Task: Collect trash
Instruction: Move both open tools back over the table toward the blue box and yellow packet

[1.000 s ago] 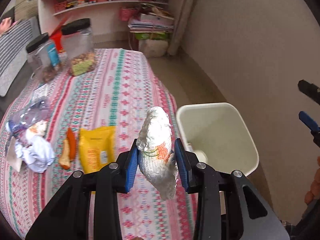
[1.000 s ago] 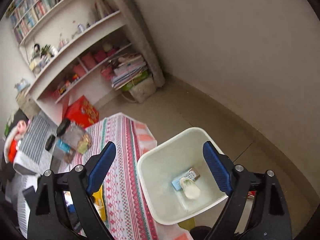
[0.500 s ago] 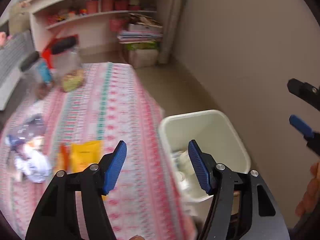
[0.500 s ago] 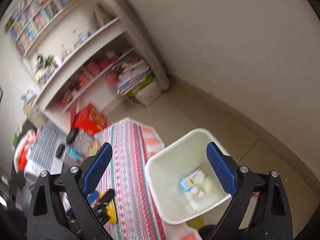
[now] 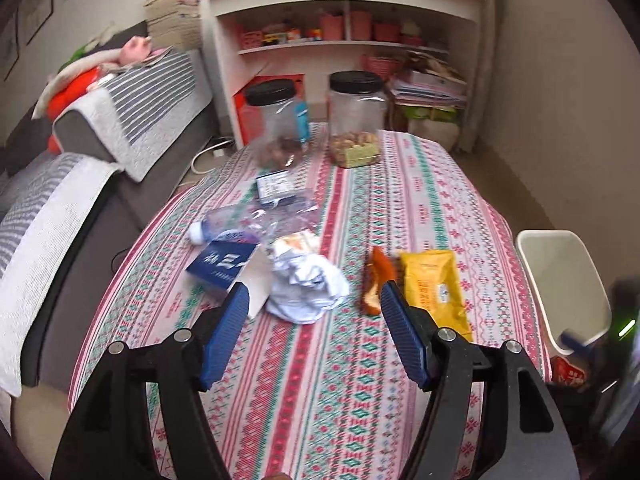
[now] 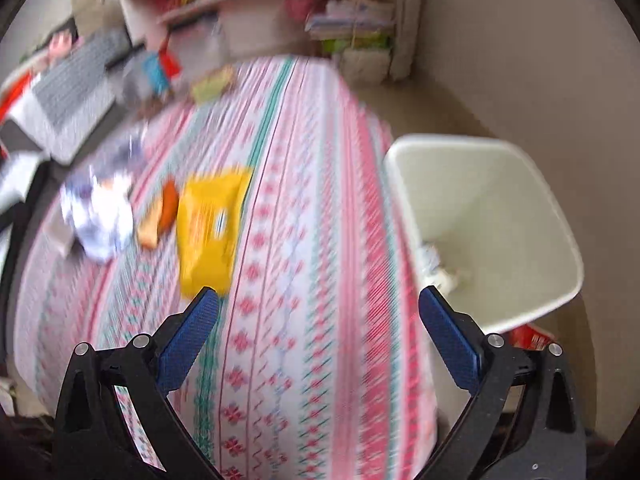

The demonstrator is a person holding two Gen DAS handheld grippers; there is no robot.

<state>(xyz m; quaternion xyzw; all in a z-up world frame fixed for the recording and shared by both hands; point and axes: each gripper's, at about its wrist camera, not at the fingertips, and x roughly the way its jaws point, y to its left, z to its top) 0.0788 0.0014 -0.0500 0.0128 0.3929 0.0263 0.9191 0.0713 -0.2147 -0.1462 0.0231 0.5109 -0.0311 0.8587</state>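
Opening, both jaws empty | left gripper (image 5: 314, 312) | right gripper (image 6: 318, 312) | yellow packet (image 5: 434, 286) print unreadable

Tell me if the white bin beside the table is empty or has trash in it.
Not empty. The white bin holds crumpled white trash at its bottom, seen from the right wrist.

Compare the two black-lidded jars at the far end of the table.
The left jar is smaller, with dark brown contents and a blue label; the right jar is larger, holding pale tan pieces. Both are clear, upright, capped and only filled near the bottom.
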